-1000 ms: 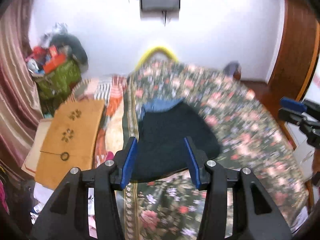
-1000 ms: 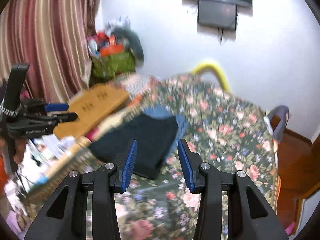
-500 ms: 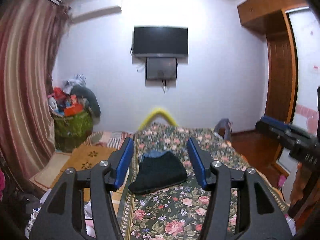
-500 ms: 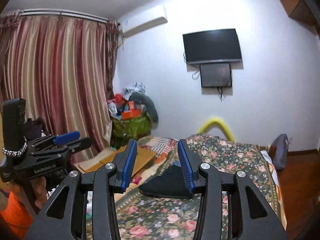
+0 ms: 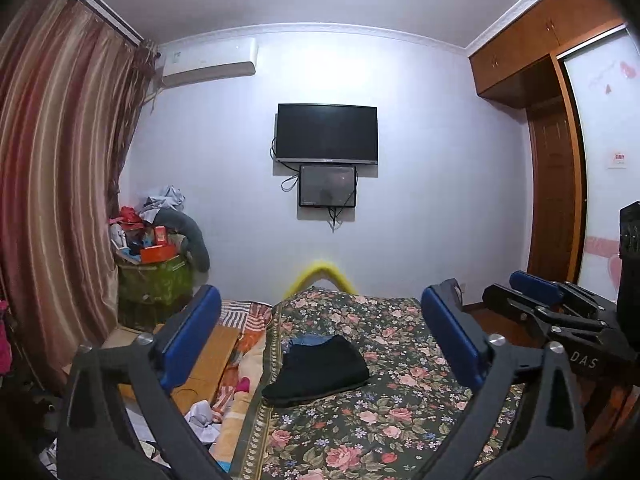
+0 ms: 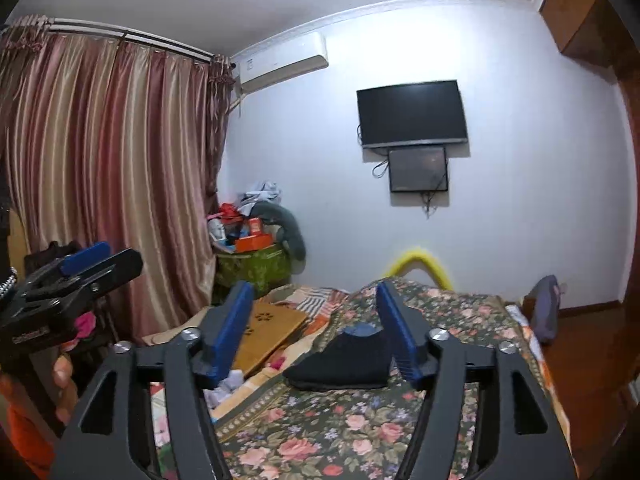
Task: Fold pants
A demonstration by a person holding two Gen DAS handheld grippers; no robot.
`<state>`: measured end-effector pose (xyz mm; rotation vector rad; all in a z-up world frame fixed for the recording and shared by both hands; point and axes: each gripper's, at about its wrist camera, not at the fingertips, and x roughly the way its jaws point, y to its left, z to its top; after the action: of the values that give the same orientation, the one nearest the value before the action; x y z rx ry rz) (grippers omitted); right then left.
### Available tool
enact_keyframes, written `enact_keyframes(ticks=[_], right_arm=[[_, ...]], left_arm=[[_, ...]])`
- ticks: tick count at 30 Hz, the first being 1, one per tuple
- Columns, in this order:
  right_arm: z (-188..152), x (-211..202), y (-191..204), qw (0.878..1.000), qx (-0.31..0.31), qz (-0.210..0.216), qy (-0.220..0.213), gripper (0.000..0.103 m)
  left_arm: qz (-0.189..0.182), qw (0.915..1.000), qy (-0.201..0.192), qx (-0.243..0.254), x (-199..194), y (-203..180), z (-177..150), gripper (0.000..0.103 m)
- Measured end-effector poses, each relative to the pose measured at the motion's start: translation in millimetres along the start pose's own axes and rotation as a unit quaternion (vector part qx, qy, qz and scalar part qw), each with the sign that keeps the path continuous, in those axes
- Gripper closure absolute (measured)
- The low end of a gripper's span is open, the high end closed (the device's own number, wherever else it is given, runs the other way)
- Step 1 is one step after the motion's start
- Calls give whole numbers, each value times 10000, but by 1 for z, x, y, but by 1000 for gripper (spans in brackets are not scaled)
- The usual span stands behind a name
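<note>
So we're holding both grippers up and well back from the bed (image 5: 400, 412) right now. The left gripper (image 5: 320, 336) is spread wide and gripping nothing, and the right gripper (image 6: 316, 326) is released too. The pants (image 5: 320, 368) are sitting folded in a dark bundle at 12 o'clock, near the spread's left edge, with a blue piece (image 5: 310, 340) peeking out behind. Loads of bare floral spread toward 3 o'clock. Compared to a second ago, we're pulling way back and tilting up, so the TV (image 5: 327, 133) is showing now.
</note>
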<state>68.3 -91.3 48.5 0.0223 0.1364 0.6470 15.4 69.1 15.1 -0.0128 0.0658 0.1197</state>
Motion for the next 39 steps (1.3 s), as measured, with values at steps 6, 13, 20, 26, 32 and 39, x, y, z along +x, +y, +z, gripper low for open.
enact_keyframes(ticks=[6, 13, 20, 26, 32, 39], right_arm=[[-1, -10, 10, 9993, -157, -264, -228, 13], [-2, -12, 12, 9984, -185, -408, -343, 1], [-7, -16, 12, 9982, -144, -450, -357, 0], [-7, -18, 15, 9982, -166, -450, -348, 0], [-6, -19, 15, 9983, -146, -455, -334, 0], [-7, -21, 13, 9985, -80, -459, -280, 0]], left_arm=[[-53, 10000, 33, 21, -3, 1, -4, 0], [-23, 10000, 79, 48, 1, -3, -7, 0], [-66, 9998, 162, -39, 5, 1, -13, 0], [-102, 9997, 215, -69, 9, 2, -16, 0], [-125, 9996, 252, -94, 11, 2, -18, 0], [-147, 9994, 277, -109, 14, 3, -20, 0]])
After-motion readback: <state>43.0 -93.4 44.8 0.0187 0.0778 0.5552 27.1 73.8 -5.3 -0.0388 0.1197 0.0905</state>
